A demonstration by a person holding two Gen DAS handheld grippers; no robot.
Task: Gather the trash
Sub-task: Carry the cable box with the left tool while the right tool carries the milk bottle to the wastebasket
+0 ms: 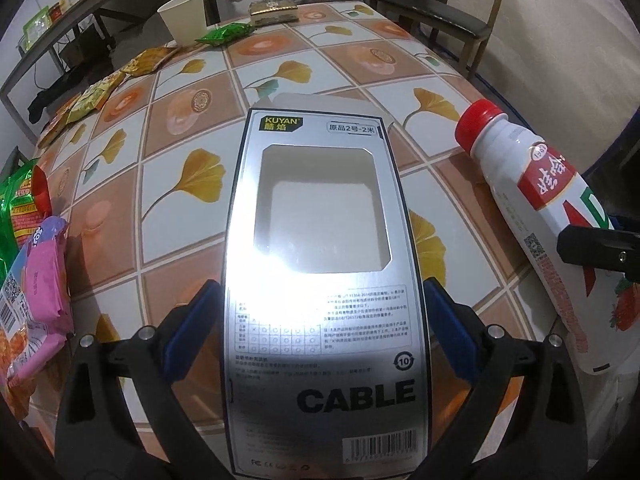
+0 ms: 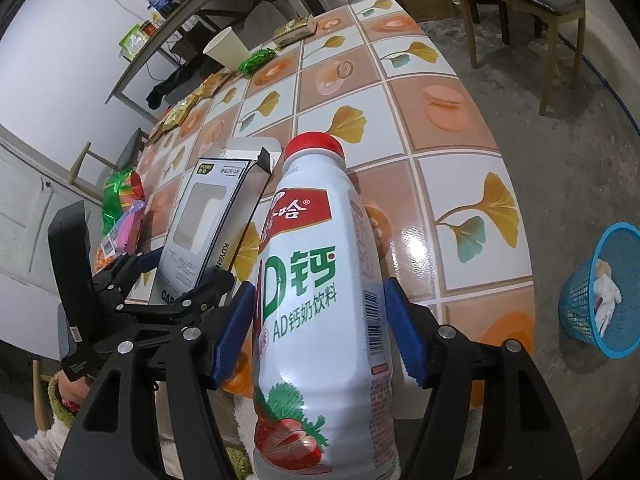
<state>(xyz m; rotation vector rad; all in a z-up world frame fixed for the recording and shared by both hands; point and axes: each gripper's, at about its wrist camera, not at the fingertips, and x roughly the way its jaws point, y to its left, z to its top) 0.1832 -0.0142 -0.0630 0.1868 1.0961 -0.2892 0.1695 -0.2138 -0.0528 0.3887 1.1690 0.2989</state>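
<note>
While both pieces of trash are already lifted off the counter [image 2: 460, 184], the one relation that matters is where the blue basket [image 2: 600, 292] lies from them. The cable box [image 1: 324, 272], an empty silver carton with a cut-out window, sits clamped between the blue fingers [image 1: 188, 332] of the left gripper [image 1: 320, 320], its long axis running straight forward from the fingers, its open flap at the far end. The milk bottle [image 2: 316, 300], white with a red cap and a strawberry label, is pinched at its lower body by the right gripper [image 2: 320, 336], whose fingers [image 2: 404, 340] press its two sides; its long axis also points forward, cap away from the hand. In the left wrist view the bottle appears just beside the box, to its right, so the two grippers hang near each other above the near edge of the counter.

The basket stands on the floor beyond the counter's right edge, well apart from both loads and already holding some white scraps. It lies on the right gripper's side, so the bottle looks the nearer of the two to drop, probably by swinging right and down.

Farther out on the counter remain snack wrappers [image 1: 36, 248], a green packet [image 1: 224, 34] and a paper cup [image 1: 184, 16], all untouched.
</note>
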